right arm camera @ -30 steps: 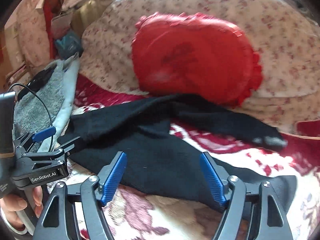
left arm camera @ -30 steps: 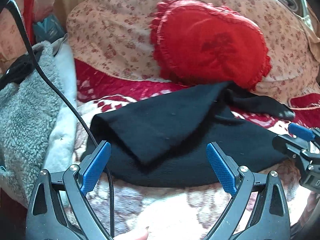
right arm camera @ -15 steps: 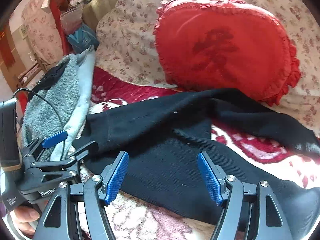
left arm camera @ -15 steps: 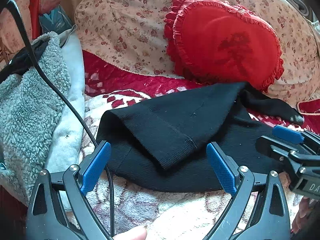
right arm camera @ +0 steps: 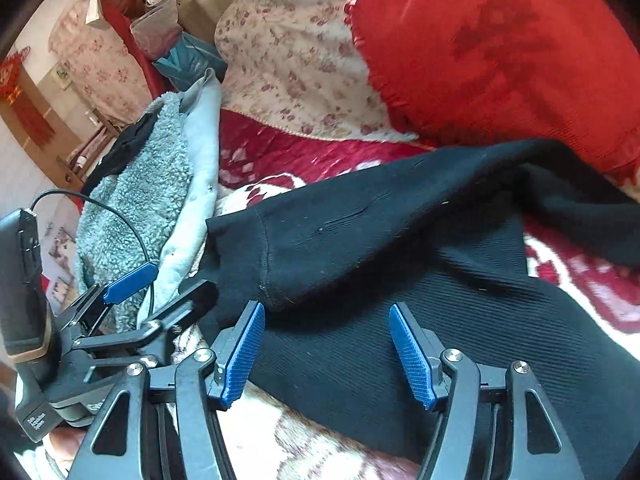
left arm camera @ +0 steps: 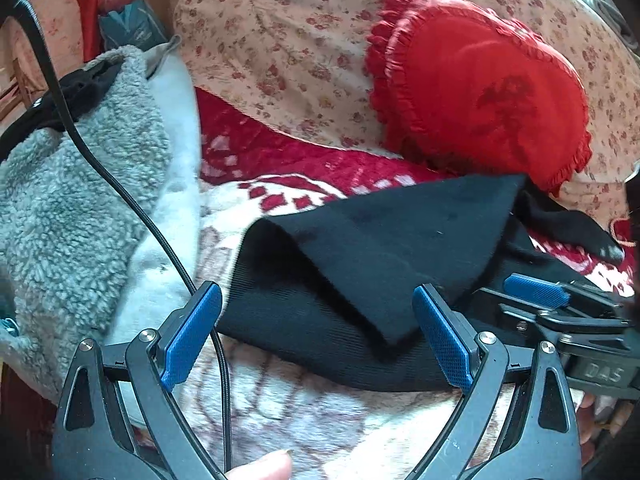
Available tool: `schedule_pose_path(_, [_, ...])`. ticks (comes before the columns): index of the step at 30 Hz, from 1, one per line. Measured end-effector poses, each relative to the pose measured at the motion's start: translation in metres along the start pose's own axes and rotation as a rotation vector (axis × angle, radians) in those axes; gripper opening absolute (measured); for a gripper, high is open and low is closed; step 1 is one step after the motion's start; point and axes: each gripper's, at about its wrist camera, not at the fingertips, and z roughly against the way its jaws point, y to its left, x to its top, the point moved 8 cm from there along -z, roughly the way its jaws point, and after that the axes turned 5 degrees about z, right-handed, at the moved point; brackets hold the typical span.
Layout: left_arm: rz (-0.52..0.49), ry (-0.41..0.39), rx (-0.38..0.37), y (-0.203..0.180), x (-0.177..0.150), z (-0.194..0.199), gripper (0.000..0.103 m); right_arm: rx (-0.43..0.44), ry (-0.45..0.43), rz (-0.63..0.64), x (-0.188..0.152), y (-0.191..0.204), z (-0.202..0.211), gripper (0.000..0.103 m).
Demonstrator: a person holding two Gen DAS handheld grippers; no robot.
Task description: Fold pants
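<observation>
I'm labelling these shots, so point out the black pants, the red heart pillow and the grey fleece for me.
black pants (right arm camera: pixel 360 248), right wrist view, on the folded-over leg near its hem.
red heart pillow (left arm camera: pixel 488 92), left wrist view, on its front face.
grey fleece (left arm camera: pixel 80 184), left wrist view, on the fuzzy side.

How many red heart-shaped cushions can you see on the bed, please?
1. The red heart-shaped cushion leans on the floral pillow behind the black pants; others may be hidden off-frame.
</observation>
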Motion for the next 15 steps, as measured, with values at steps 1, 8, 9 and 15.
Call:
schedule_pose_path(1, [0.007,-0.004,0.005,0.005,0.001,0.001,0.097,0.006,0.013,-0.007,0.0,0.0,-0.006,0.064])
schedule_pose_path(8, [0.055,-0.023,0.031,0.033,0.011,0.005,0.097,0.133,0.012,-0.034,0.035,0.013,-0.046,0.024])
schedule_pose_path(9, [0.062,-0.023,0.031,0.035,0.012,0.005,0.097,0.128,0.001,-0.03,0.048,0.014,-0.052,0.023])
schedule_pose_path(15, [0.069,-0.005,0.04,0.04,0.014,-0.009,0.097,0.087,-0.076,-0.019,0.117,0.011,-0.08,0.023])
